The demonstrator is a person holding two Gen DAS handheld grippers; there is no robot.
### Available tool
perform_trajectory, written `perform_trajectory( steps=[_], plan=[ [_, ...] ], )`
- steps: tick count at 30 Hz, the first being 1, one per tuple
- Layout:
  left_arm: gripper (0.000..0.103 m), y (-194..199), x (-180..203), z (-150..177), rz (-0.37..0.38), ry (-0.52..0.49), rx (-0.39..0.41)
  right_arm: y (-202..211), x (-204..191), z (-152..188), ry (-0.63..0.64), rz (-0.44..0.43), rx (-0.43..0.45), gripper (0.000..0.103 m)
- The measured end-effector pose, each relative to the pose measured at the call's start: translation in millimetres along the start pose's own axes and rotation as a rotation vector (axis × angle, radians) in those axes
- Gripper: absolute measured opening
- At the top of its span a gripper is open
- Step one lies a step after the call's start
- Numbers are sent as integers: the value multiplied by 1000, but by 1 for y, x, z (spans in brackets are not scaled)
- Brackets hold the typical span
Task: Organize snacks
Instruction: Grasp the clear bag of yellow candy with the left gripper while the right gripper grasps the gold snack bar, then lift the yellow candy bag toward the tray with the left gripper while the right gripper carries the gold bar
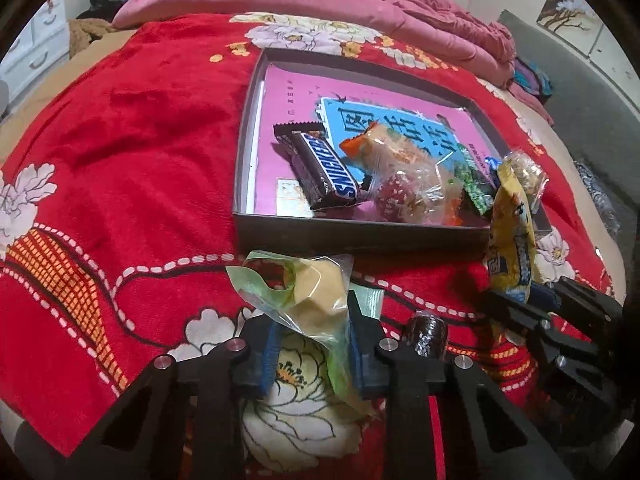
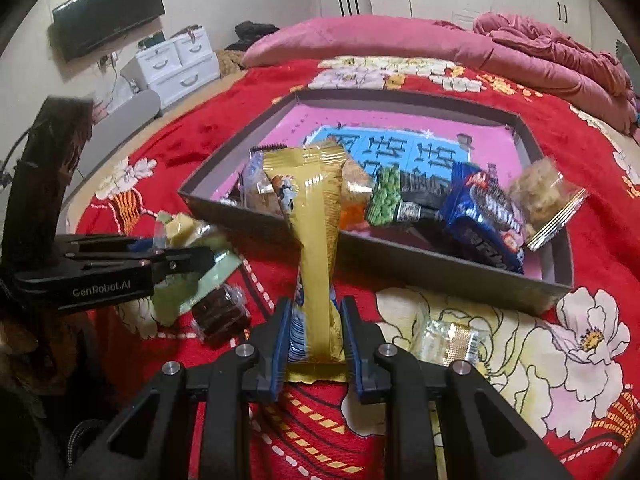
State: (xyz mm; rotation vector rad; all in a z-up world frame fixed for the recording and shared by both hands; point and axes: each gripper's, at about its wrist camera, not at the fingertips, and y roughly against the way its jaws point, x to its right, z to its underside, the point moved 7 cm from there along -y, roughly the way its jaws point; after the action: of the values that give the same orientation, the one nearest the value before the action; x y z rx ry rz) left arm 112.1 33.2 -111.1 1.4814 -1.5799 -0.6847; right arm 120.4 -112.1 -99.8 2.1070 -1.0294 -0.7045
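Observation:
A shallow grey box lies on the red flowered bedspread and holds a Snickers bar, clear-wrapped sweets and a green packet. My left gripper is shut on a pale green clear packet with a yellowish pastry, just in front of the box. My right gripper is shut on a long gold-yellow packet, held upright at the box's near edge; it also shows in the left wrist view. The box also holds a blue cookie packet.
A dark wrapped cake and a small clear gold-wrapped sweet lie on the bedspread in front of the box. Pink pillows and a quilt lie at the far side of the bed. White drawers stand beyond the bed's left side.

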Motion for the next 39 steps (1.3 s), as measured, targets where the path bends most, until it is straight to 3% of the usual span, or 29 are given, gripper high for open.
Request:
perform_trajectory(
  steps=[19,39],
  plan=[
    [28,42,-3,-22,-17,12,94,33,17,-20,-70,-4,132,25],
    [28,57,3,-39,-35,16,142,52,44,-31,-127,25,197,25]
  ],
)
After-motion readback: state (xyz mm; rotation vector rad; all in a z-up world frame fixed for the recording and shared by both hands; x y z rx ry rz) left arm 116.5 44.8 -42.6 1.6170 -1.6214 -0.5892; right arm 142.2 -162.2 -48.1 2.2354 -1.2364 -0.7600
